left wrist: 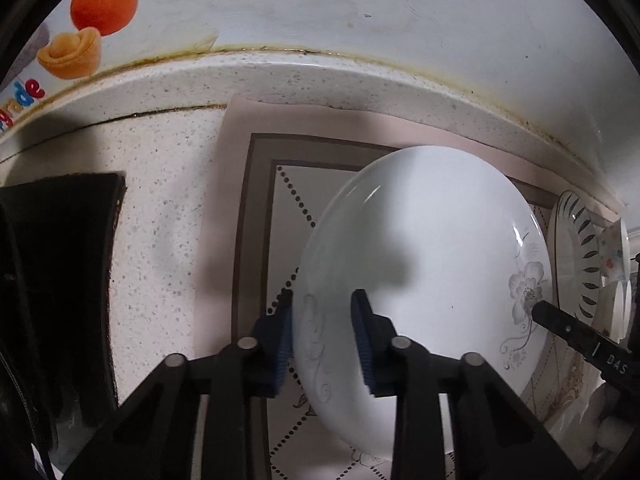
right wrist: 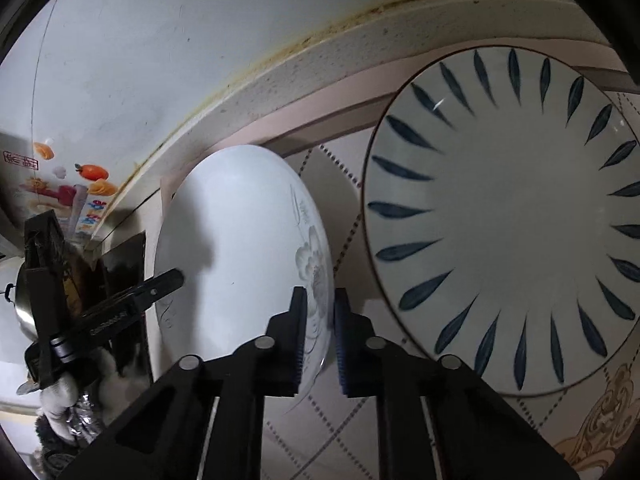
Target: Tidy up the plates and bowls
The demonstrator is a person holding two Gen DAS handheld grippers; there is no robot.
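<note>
Over the patterned mat (left wrist: 256, 208), my left gripper (left wrist: 322, 336) and right gripper (right wrist: 320, 336) pinch opposite rims of the white plate (left wrist: 424, 264); uneven lifting could tilt it loose onto the leaf-patterned plate (right wrist: 504, 216).

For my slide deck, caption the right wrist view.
Right tongs clamp white floral plate's rim beside blue-leaf bowl.

Bare speckled counter (left wrist: 168, 240) lies open left of the white plate (left wrist: 424, 280); the leaf-patterned plate (right wrist: 508, 220) crowds its right.
</note>
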